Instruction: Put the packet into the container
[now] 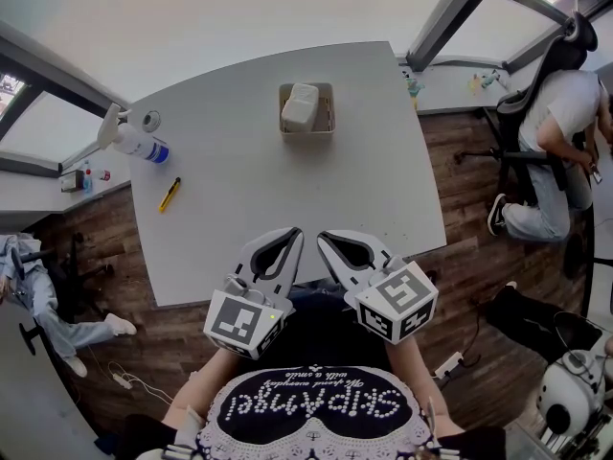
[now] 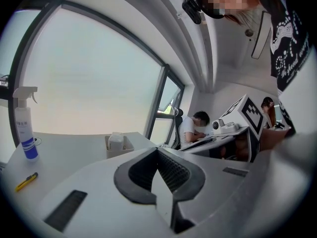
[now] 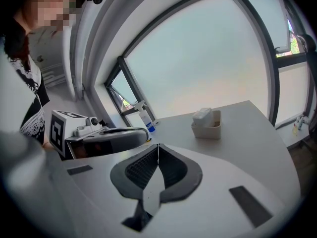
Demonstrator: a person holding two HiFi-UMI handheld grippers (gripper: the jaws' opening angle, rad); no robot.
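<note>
The packet point(image 1: 300, 106) lies inside the container point(image 1: 330, 115), a small open box that stands toward the far side of the grey counter point(image 1: 287, 190), a little right of its middle. The packet is pale and sticks up above the container's rim, leaning toward its left wall.

The left tool point(image 2: 157, 150) is held over the near edge of the counter. Its two jaws are pressed together with nothing between them. The right tool point(image 3: 158, 146) is just beside it on the right. Its jaws are also closed tip to tip and it holds nothing. Both tools point out across the counter toward the container and are well apart from it. Neither touches anything on the counter. In the head view the marker cubes of both tools sit close to the person's chest, and the two tools angle slightly toward each other.

On the far left of the counter a spray bottle point(image 1: 134, 140) with a white trigger head and a blue label shows; from the left gripper view it stands upright. Nearer than the bottle and a little to its right lies a small yellow cutter point(image 1: 170, 194), flat on the counter.

Beyond the counter on the right, a person in a white top point(image 1: 560, 113) sits in an office chair point(image 1: 565, 46) on the wooden floor point(image 1: 469, 257).
</note>
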